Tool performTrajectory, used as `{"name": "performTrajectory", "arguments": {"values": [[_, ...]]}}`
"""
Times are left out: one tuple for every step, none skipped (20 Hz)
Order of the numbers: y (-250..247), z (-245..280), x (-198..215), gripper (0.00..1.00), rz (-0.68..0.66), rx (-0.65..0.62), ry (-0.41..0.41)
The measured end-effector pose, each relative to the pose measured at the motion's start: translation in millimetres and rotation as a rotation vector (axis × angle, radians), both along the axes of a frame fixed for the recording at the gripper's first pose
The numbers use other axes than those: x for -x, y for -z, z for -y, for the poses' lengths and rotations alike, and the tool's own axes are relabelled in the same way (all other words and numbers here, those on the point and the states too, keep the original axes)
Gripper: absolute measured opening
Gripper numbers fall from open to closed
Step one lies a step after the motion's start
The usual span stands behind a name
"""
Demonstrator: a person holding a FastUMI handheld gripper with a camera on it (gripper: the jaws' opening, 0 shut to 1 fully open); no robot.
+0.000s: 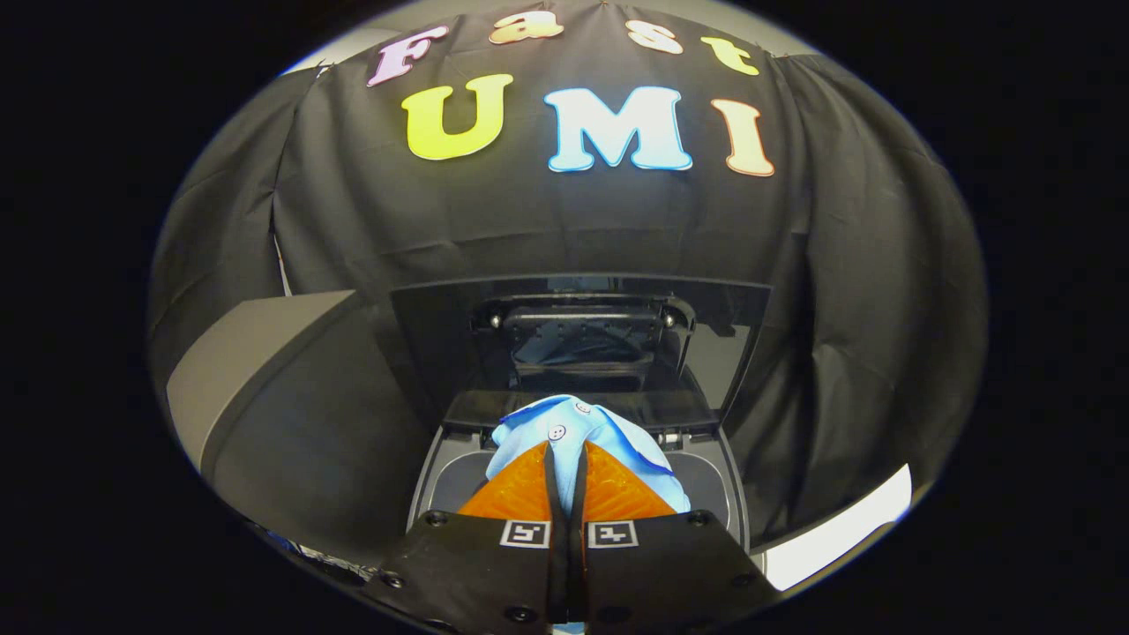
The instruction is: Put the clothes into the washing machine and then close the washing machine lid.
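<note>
A light blue garment with white buttons (573,428) bunches up at my fingertips, and my gripper (564,459) is shut on it, both fingers pressed together with cloth pinched between them. Below and beyond the fingers stands the small top-loading washing machine (723,494). Its grey rim shows on either side of the fingers. The dark glossy lid (423,344) stands raised upright behind the opening. The garment hangs over the opening; the drum beneath it is hidden by the fingers and the cloth.
A grey slanted panel (256,353) rises to the left of the machine. Black cloth walls close the booth behind and on both sides. A pale strip of floor or table edge (847,529) shows to the right of the machine.
</note>
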State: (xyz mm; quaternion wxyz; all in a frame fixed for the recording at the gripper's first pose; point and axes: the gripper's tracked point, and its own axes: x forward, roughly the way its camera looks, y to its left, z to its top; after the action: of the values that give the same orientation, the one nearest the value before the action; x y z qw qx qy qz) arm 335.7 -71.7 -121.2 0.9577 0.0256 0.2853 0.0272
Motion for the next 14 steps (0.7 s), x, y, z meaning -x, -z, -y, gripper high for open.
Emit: {"name": "performTrajectory", "arguments": {"values": [[7,0,0,0.02,-0.014,0.004,0.003],[15,1,0,0.02,-0.031,0.004,0.008],[21,0,1,0.02,-0.050,0.002,0.009],[28,0,2,0.03,-0.070,0.000,0.013],[35,0,5,0.03,-0.091,-0.002,0.015],[42,0,8,0.06,-0.108,-0.004,0.018],[47,0,10,0.06,-0.124,-0.007,0.021],[53,-1,11,0.10,-0.140,-0.008,0.023],[56,0,12,0.13,-0.147,-0.009,0.024],[57,0,12,0.19,-0.153,-0.009,0.025],[54,0,10,0.35,-0.143,-0.016,0.025],[50,1,10,0.51,-0.128,-0.015,0.030],[49,2,10,0.68,-0.116,-0.016,0.034],[49,2,9,0.84,-0.112,-0.015,0.035]]}}
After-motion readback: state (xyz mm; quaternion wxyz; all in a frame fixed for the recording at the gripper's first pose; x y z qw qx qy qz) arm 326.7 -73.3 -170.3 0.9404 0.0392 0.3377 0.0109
